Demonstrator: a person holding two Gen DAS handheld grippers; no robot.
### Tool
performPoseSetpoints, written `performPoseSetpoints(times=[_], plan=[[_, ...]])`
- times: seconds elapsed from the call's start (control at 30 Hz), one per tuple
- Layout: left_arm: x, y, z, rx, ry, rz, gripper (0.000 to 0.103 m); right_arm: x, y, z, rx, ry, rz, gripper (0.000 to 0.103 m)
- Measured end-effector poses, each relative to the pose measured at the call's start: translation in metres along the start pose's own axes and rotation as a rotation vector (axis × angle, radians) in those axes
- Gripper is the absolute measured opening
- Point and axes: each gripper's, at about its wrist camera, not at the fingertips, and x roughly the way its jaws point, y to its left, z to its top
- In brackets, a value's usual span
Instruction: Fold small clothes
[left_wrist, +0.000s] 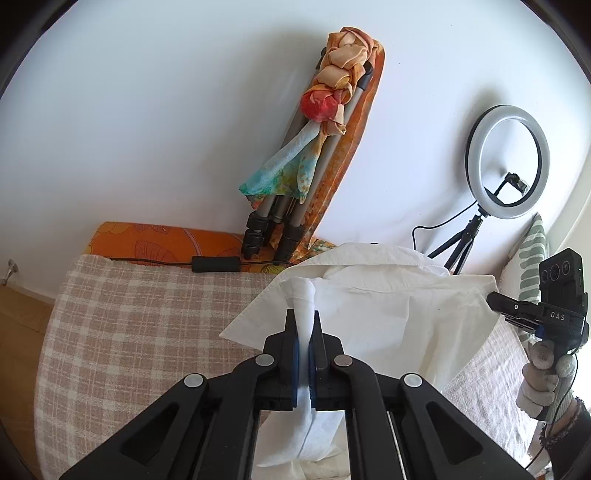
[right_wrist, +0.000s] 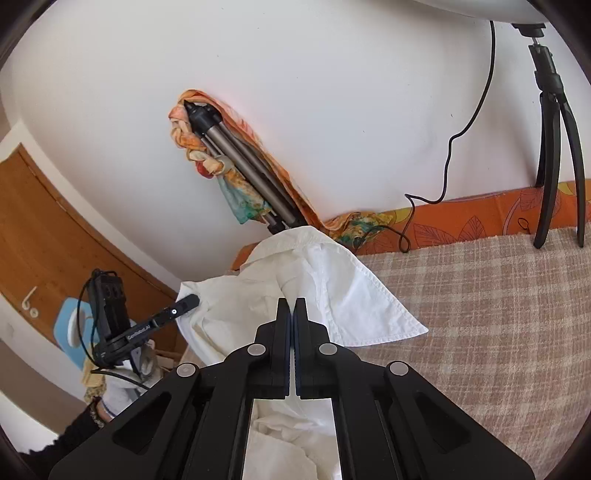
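My left claw (left_wrist: 303, 321) clamped on white shirt (left_wrist: 388, 306); right claw (right_wrist: 294, 310) pinching same shirt, lifted above checked blanket (right_wrist: 480, 314).

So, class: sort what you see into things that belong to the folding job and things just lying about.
Belongs to the job:
white shirt
left gripper, shut on the shirt
right gripper, shut on the shirt
checked blanket under the shirt

Just lying about:
ring light
folded tripod wrapped in a colourful scarf
orange cushion
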Motion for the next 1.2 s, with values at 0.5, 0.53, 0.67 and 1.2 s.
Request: performPoseSetpoints(times=[0.5, 0.53, 0.67, 1.2], plan=[[-0.109, -0.025, -0.137, 0.082, -0.061, 0.051, 0.001, -0.079, 0.073, -0.137, -0.175, 0.055, -0.011, 0.0], [-0.114, -0.025, -0.15, 0.09, -0.052, 0.058, 0.001, -0.081, 0.074, -0.15, -0.186, 0.068, -0.024, 0.0], [-0.125, -0.018, -0.192, 0.106, 0.002, 0.086, 0.003, -0.081, 0.073, -0.198, -0.232, 0.123, -0.101, 0.0], [-0.135, 0.06, -0.188, -0.38, 0.044, -0.114, 0.062, -0.103, 0.016, -0.246, 0.079, 0.12, -0.061, 0.035]])
